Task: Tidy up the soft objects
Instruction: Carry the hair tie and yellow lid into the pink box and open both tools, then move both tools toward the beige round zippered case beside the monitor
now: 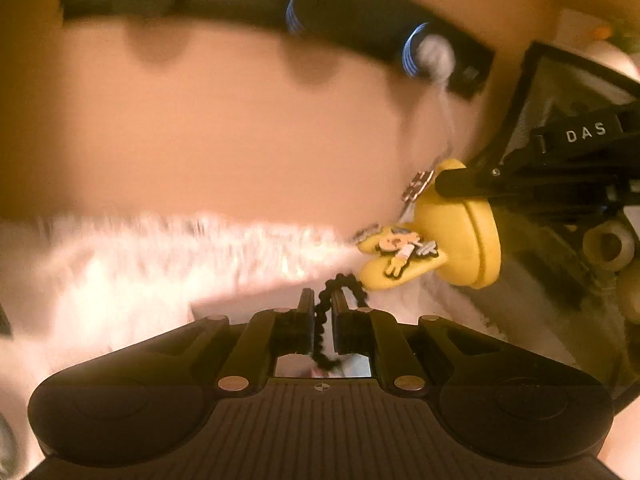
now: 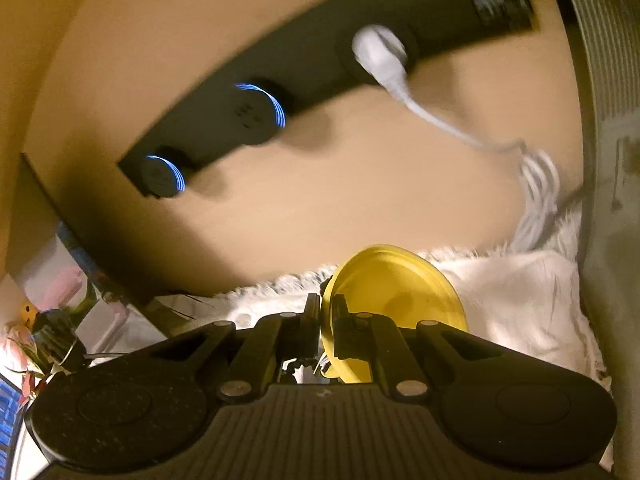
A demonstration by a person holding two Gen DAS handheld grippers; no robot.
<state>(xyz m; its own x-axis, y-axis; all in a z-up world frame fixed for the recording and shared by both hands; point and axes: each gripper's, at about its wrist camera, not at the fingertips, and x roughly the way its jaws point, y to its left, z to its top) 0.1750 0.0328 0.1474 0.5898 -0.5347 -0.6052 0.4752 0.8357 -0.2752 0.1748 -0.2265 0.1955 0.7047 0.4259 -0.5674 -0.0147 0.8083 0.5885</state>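
Left tool [image 1: 322,312] clenched on black bead chain [image 1: 320,320]. Yellow rubber toy [image 1: 452,232] hangs at its 1 o'clock, over white fluffy blanket [image 1: 160,256]. Right tool [image 2: 322,316] pinches toy's disc rim; long axis runs between tools. Right is nearer.

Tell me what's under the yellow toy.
White fluffy fabric lies beneath the yellow toy, which the right gripper clamps by its rim. Whatever is under that fabric is hidden.
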